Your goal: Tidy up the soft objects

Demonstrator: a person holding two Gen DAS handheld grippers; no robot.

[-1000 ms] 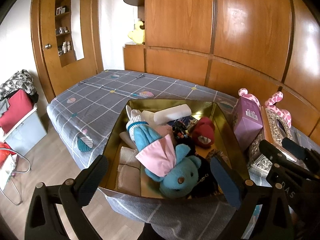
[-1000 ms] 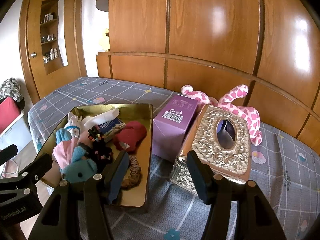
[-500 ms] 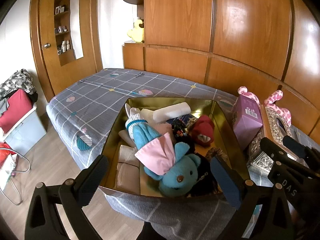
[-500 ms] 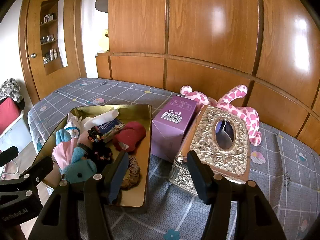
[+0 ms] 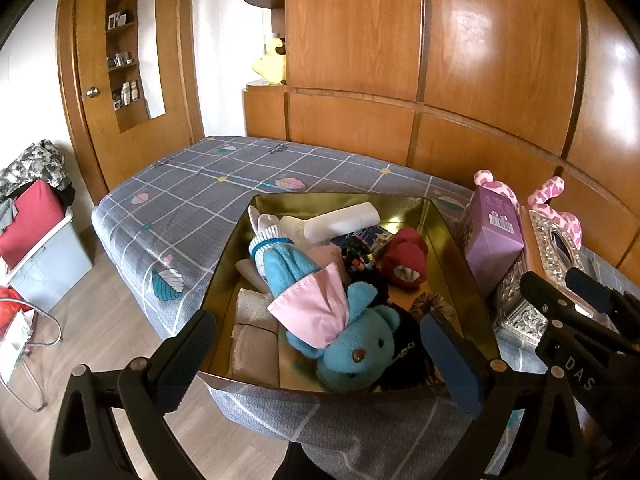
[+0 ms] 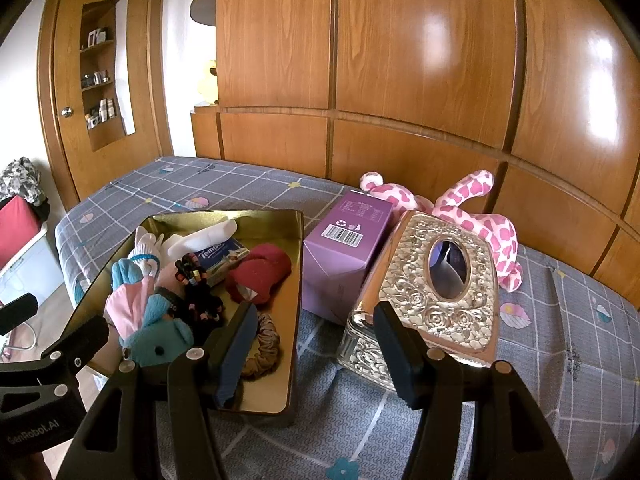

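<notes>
Nothing shifted, both claws (image 5: 320,354) (image 6: 310,354) gaping empty, fuzzy teal bear (image 5: 352,354) in glossy gold tray (image 5: 452,240).

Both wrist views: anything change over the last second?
Nothing visibly changed. The left tool and right tool are both open and empty, hovering by the gold tray. The blue teddy, red pouch, purple box, silver tissue box and pink giraffe toy lie where they were.
</notes>
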